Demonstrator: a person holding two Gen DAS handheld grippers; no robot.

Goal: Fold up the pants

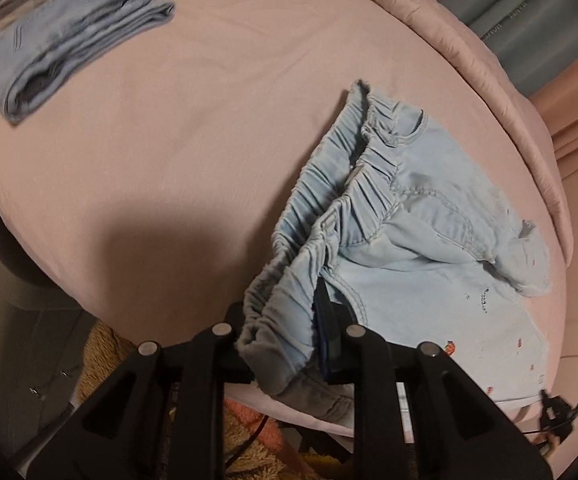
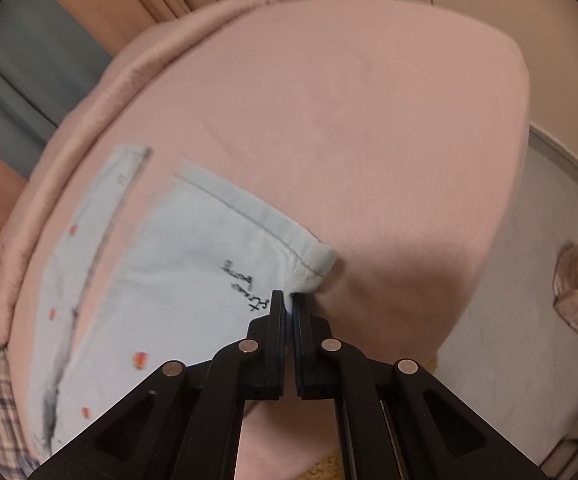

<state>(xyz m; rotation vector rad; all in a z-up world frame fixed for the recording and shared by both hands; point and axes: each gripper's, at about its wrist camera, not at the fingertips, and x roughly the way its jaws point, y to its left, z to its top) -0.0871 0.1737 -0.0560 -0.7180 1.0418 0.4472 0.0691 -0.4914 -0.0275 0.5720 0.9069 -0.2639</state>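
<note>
Light blue pants [image 1: 421, 236] with an elastic waistband and small red prints lie on the pink bed [image 1: 209, 140]. My left gripper [image 1: 285, 332] is shut on the bunched waistband at the near edge of the bed. In the right wrist view the pant legs [image 2: 177, 280] lie flat, with black lettering near one cuff. My right gripper [image 2: 289, 304] is shut on the hem corner of the nearer leg, by its folded cuff [image 2: 317, 260].
A folded pair of darker blue pants [image 1: 69, 36] lies at the far left of the bed. A rolled pink blanket [image 1: 489, 64] lines the far edge. Curtains [image 2: 17, 80] hang behind. The floor [image 2: 509, 300] lies right of the bed.
</note>
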